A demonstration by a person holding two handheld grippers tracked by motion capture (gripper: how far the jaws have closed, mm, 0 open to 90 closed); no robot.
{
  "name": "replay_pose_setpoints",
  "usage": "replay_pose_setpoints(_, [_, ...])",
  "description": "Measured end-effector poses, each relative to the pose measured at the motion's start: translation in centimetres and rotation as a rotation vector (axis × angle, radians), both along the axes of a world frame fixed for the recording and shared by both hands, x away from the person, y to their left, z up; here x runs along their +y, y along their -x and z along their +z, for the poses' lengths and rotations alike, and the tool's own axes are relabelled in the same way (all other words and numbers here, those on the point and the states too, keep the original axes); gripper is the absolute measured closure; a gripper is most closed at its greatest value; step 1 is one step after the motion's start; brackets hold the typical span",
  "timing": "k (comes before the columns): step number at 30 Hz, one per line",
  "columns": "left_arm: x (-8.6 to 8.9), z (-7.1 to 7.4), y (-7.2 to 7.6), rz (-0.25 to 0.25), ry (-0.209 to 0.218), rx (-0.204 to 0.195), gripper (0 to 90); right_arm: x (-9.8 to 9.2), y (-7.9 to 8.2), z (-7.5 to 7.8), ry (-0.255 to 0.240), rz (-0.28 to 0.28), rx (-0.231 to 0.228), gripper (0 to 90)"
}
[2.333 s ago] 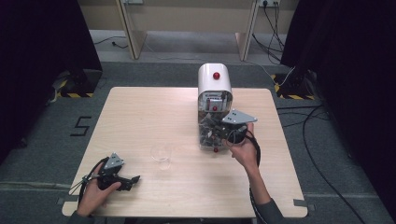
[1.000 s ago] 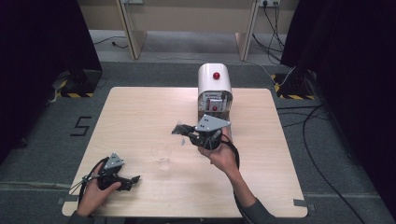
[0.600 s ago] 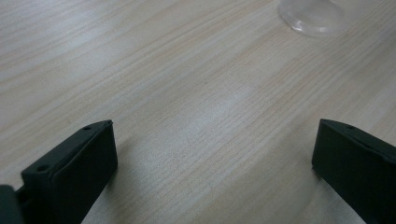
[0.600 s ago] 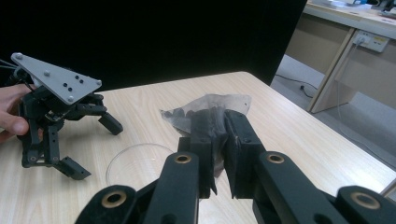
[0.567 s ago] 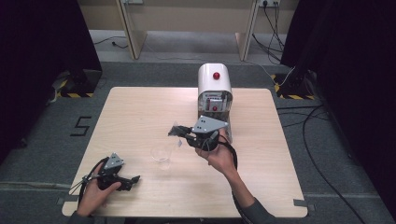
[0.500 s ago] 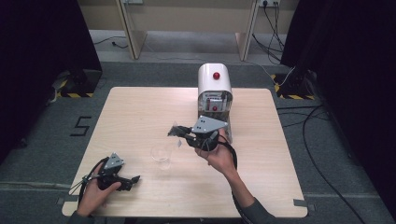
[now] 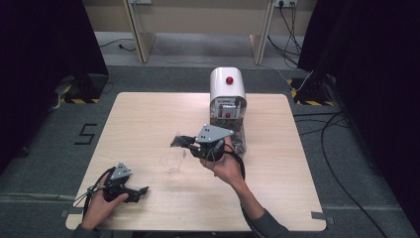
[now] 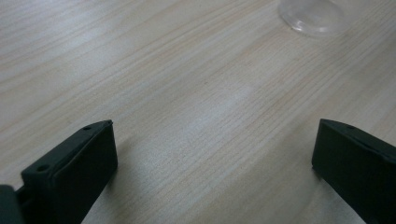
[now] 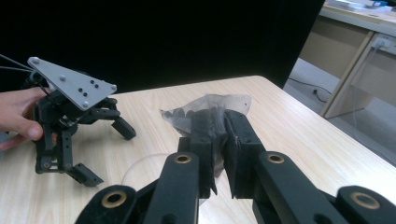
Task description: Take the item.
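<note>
Plastic bag (image 9: 212, 108) of dark contents: thin, limp, slippery; pinched at its edge by right gripper (image 9: 219, 123) above clear cup (image 7: 172, 162). Left gripper (image 8: 219, 158) spread, resting on table (image 7: 148, 114).

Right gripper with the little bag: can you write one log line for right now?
right gripper: shut on plastic bag, above clear cup | left gripper: open, on table

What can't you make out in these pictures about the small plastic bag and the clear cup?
- Small clear plastic bag: contents, right gripper view; the right gripper shut on it covers them.
- Clear plastic cup: upper part, left gripper view; cut off by the top edge.
- Cup's contents: high view, too small.
</note>
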State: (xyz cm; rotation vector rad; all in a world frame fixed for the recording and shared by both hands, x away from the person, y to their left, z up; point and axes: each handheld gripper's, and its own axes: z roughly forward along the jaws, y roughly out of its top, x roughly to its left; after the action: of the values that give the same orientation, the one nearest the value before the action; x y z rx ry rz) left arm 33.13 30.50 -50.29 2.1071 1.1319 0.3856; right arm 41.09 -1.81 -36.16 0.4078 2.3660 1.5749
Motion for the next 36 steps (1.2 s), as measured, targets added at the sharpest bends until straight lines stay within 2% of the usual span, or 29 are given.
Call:
replay_pose_setpoints(4, [0.0, 0.0, 0.0, 0.000, 0.000, 0.000, 0.0, 0.7, 0.2, -0.1, -0.001, 0.015, 0.005, 83.2])
replay_pose_setpoints(6, [0.0, 0.0, 0.0, 0.000, 0.000, 0.000, 0.0, 0.9, 0.1, -0.1, 0.001, 0.026, -0.008, 83.2])
replay_pose_setpoints(9, [0.0, 0.0, 0.0, 0.000, 0.000, 0.000, 0.0, 1.2, 0.3, 0.1, 0.001, 0.028, 0.004, 83.2])
replay_pose_setpoints(16, [0.0, 0.0, 0.0, 0.000, 0.000, 0.000, 0.0, 2.3, 0.5, 0.3, 0.030, 0.054, -0.017, 83.2])
replay_pose_setpoints(17, [0.0, 0.0, 0.0, 0.000, 0.000, 0.000, 0.0, 2.4, 0.7, 0.2, 0.036, 0.053, -0.003, 83.2])
replay_pose_setpoints(19, [0.0, 0.0, 0.0, 0.000, 0.000, 0.000, 0.0, 2.8, 0.7, -0.1, 0.047, 0.064, -0.005, 83.2])
replay_pose_setpoints(20, [0.0, 0.0, 0.0, 0.000, 0.000, 0.000, 0.0, 3.0, 0.7, -0.7, 0.059, 0.065, 0.012, 83.2])
replay_pose_setpoints(32, [0.0, 0.0, 0.0, 0.000, 0.000, 0.000, 0.0, 3.8, 0.7, -2.4, 0.104, 0.081, 0.025, 83.2])
replay_pose_setpoints(36, [0.0, 0.0, 0.0, 0.000, 0.000, 0.000, 0.0, 3.9, 0.8, -3.0, 0.132, 0.084, 0.037, 83.2])
